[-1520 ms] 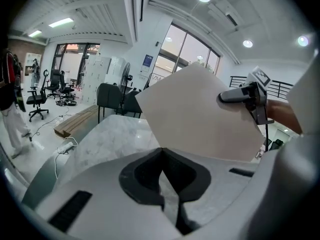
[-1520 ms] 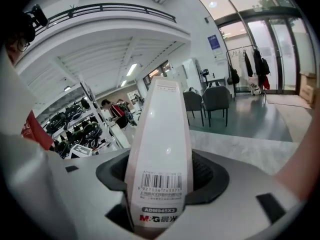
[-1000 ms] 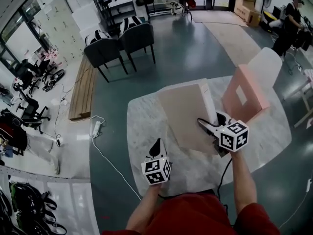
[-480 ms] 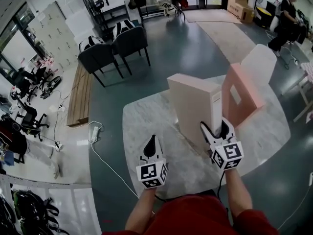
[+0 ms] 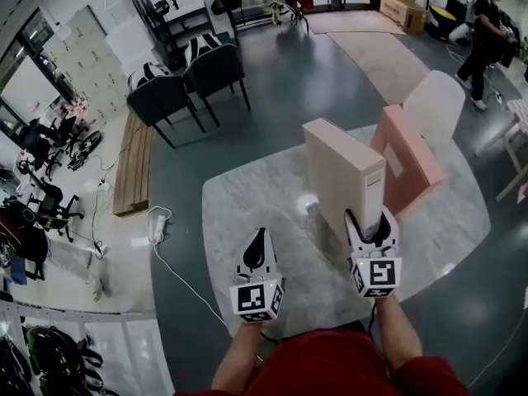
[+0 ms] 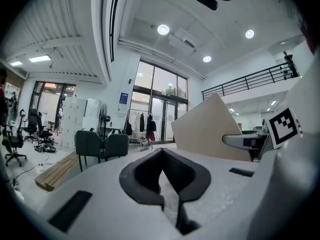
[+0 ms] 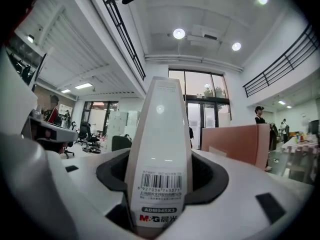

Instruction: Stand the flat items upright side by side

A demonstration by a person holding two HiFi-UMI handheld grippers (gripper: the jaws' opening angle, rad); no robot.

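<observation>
A beige box file [image 5: 342,176] stands upright on the marble table [image 5: 247,205], and my right gripper [image 5: 368,221] is shut on the lower end of its narrow white spine [image 7: 160,154]. The spine's barcode label fills the gap between the jaws in the right gripper view. Just to its right a pink box file [image 5: 408,159] [image 7: 235,141] stands upright, close beside it. My left gripper [image 5: 258,246] hovers over the table to the left of the beige file, shut and holding nothing [image 6: 162,169]. In the left gripper view the beige file [image 6: 207,129] rises at the right.
Two dark chairs [image 5: 194,77] stand beyond the table's far left edge. A white chair back [image 5: 437,101] is at the table's far right. A wooden bench [image 5: 136,151] and a power strip [image 5: 157,221] lie on the floor to the left. A person [image 5: 487,23] walks far right.
The beige file has swung from leaning flat to standing upright beside the pink one. My right gripper has moved down and toward me with it. The left gripper has hardly moved.
</observation>
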